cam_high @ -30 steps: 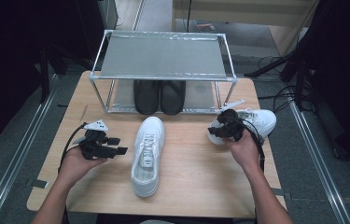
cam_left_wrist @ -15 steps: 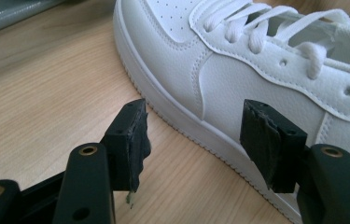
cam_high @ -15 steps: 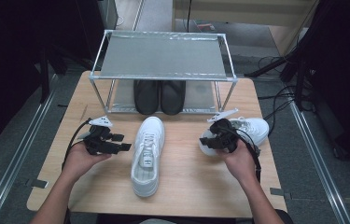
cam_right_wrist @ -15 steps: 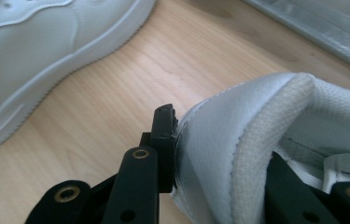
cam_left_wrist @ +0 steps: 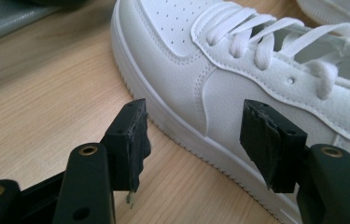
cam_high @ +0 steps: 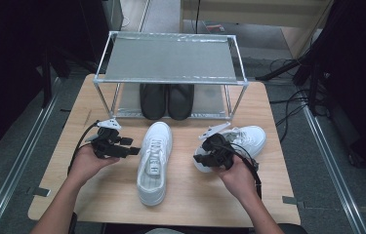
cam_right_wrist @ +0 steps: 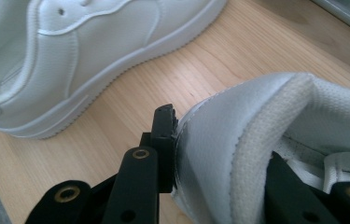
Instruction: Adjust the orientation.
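White shoe [cam_high: 239, 141] number two, the one on the right side of the table [cam_high: 268, 195], is held at its heel by the right gripper [cam_high: 209, 155]. In the right gripper view one black jaw presses flat on the outside of the heel wall, and the other jaw sits inside the shoe, against the soft padded collar. So this gripper is clamped on the white shoe [cam_right_wrist: 275, 140]. From the high view the shoe's toe points away to the right and its heel is at the gripper.

Next to it, in the middle of the table, lies the other white shoe [cam_high: 154, 163]. It lies long-ways, with its heel near the person and its toe pointing at the rack [cam_high: 171, 61]. The two white shoes are near each other but apart.

On the left, the left gripper [cam_high: 131, 150] is in the person's left hand [cam_high: 87, 163] and points sideways at the middle shoe. In the left gripper view its two black jaws stand wide apart with nothing between them. The side of the other white shoe [cam_left_wrist: 238, 74] is just past the tips, and the pads do not touch it.

Farther back stands the metal rack with a grey top shelf. Under it, on the low shelf, a pair of black shoes [cam_high: 167, 100] sits side by side, touching, with heels toward the person.
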Demonstrator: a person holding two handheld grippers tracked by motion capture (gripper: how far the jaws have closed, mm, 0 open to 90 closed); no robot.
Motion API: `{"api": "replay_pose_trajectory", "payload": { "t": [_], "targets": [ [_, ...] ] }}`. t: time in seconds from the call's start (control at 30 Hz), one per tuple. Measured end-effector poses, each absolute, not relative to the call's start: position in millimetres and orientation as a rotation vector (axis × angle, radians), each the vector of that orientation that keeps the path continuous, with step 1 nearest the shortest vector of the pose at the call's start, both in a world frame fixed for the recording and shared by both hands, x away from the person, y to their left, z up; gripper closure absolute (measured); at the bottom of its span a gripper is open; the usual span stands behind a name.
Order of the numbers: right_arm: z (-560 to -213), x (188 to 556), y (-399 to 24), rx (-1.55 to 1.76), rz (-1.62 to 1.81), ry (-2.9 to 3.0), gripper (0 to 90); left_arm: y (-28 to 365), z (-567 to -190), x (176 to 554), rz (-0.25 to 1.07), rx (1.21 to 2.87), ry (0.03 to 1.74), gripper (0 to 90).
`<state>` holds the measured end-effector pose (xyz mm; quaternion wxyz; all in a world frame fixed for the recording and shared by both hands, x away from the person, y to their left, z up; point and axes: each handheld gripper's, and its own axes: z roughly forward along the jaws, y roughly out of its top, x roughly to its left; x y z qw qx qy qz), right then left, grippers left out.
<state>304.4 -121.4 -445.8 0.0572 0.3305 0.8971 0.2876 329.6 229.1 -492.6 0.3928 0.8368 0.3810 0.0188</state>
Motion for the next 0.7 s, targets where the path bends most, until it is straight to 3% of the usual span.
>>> {"api": "replay_pose_trajectory", "payload": {
  "t": [0.7],
  "targets": [
    [-471.4,292.9,-89.1,1.033,0.945,2.813,75.7,227.6,-493.4,330.4,0.053,2.148,0.965,41.9]
  ]
}}
